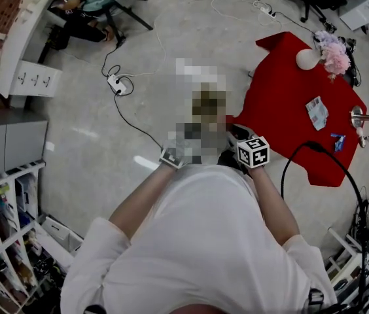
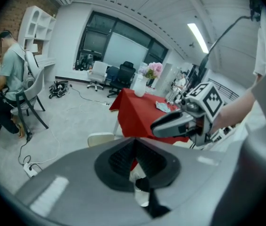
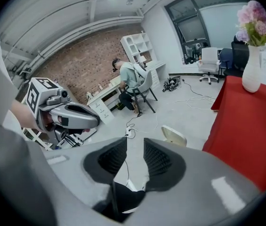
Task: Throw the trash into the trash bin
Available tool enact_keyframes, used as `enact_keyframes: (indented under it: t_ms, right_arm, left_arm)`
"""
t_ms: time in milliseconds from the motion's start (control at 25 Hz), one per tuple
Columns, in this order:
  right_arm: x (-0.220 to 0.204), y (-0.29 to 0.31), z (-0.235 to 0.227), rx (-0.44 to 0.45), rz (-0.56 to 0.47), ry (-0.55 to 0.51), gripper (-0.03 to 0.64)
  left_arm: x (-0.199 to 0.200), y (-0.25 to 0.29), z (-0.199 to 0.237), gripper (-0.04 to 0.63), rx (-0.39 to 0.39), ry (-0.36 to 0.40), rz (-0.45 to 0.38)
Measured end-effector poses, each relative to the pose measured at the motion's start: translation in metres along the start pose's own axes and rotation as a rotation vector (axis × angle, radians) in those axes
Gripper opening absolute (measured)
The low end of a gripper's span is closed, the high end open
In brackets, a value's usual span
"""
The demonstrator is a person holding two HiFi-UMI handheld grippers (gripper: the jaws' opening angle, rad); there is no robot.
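Observation:
I hold both grippers close together in front of my chest. My left gripper point(image 2: 134, 142) has its jaw tips meeting with nothing between them; in the head view only its marker cube point(image 1: 171, 154) shows. My right gripper point(image 3: 135, 142) stands open with bare floor in the gap, and it also appears in the head view point(image 1: 240, 136). A cream, rounded bin-like thing point(image 2: 102, 139) point(image 3: 174, 135) stands on the floor ahead of them, beside the red table. A crumpled packet point(image 1: 316, 113) and a small blue item point(image 1: 337, 141) lie on the red tablecloth point(image 1: 282, 97).
A white vase of pink flowers point(image 1: 325, 56) stands at the table's far end. A power strip point(image 1: 118, 84) with trailing cables lies on the floor. A person sits at a white desk point(image 1: 83, 5) at the far left. Shelving point(image 1: 4, 241) is at the lower left.

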State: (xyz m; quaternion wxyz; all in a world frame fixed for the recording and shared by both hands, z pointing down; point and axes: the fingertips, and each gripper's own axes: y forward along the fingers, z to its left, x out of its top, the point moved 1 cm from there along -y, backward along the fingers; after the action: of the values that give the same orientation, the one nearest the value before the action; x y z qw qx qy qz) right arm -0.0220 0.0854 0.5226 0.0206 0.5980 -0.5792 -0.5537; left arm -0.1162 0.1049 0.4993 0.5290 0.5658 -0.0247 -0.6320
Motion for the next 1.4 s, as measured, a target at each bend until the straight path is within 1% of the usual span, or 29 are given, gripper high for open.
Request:
enact_keyframes:
  t_ms: [240, 360, 440, 560, 680, 840, 1080, 1400]
  right_arm:
    - [-0.001, -0.01, -0.01, -0.048, -0.044, 0.048, 0.114]
    - [-0.004, -0.02, -0.018, -0.053, -0.053, 0.049, 0.114]
    - [-0.008, -0.031, -0.028, -0.055, -0.047, 0.039, 0.114]
    - [-0.011, -0.053, -0.053, -0.063, -0.051, 0.035, 0.114]
    - [-0.016, -0.076, -0.08, -0.074, -0.066, 0.052, 0.114]
    - [-0.019, -0.103, -0.115, -0.088, -0.084, 0.082, 0.114]
    - [-0.019, -0.134, -0.162, -0.106, -0.108, 0.077, 0.114]
    - [-0.031, -0.171, -0.228, -0.149, -0.112, 0.108, 0.115]
  left_arm:
    - [0.005, 0.01, -0.009, 0.005, -0.056, 0.057, 0.037]
    - [0.012, 0.02, -0.017, 0.005, -0.062, 0.081, 0.045]
    - [0.02, 0.029, -0.025, 0.005, -0.056, 0.083, 0.039]
    - [0.035, 0.05, -0.04, 0.005, -0.047, 0.078, 0.028]
    - [0.044, 0.072, -0.06, 0.005, -0.048, 0.076, 0.034]
    - [0.062, 0.099, -0.089, 0.005, -0.056, 0.093, 0.032]
    - [0.091, 0.136, -0.126, 0.005, -0.057, 0.111, 0.019]
    - [0.112, 0.19, -0.165, 0.005, -0.076, 0.125, 0.033]
